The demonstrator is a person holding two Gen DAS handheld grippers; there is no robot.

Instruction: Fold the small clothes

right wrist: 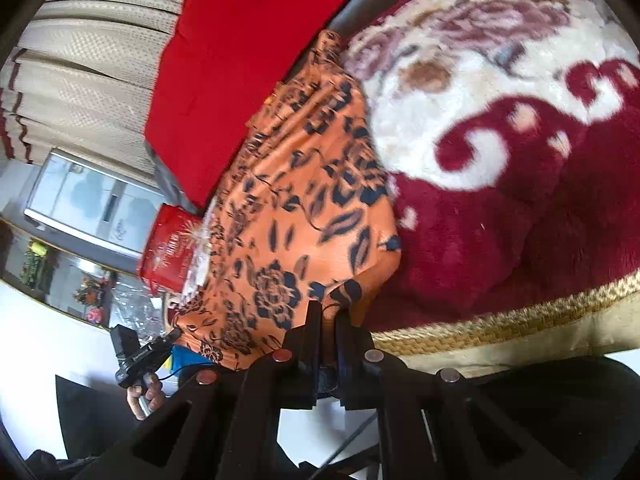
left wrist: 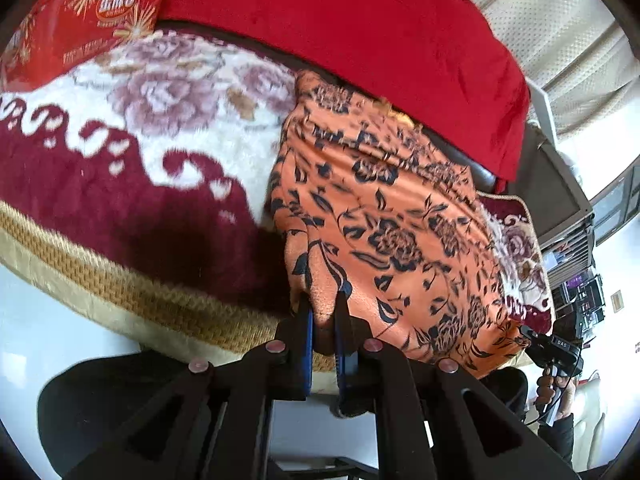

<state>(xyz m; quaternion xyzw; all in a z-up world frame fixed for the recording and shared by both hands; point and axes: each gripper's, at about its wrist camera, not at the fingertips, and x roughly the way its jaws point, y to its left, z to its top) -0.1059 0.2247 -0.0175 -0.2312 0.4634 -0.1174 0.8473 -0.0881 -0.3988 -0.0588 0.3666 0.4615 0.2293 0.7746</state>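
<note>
Where the orange floral-print garment lies across the plush blanket, both grippers hold it by its near edge. Left wrist view: the left gripper has its two blue-padded fingers drawn close together, with a fold of the orange cloth pinched between them. The garment, patterned with dark roses and leaves, spreads up and away from the fingers toward the red cushion behind it. The blanket beneath shows a maroon field, cream swirls, mauve roses and a tan woven border along its near edge. A red printed snack bag rests at the far left, touching the blanket. At the lower right of this view the right gripper appears at the garment's other near corner, held by a hand.

Right wrist view: the right gripper is likewise nearly closed, gripping a bunched corner of the same garment. The cloth hangs slightly raised and wrinkled between the two grips, its far part lying on the blanket. The left gripper shows at lower left. Beige curtains hang behind the red cushion.
</note>
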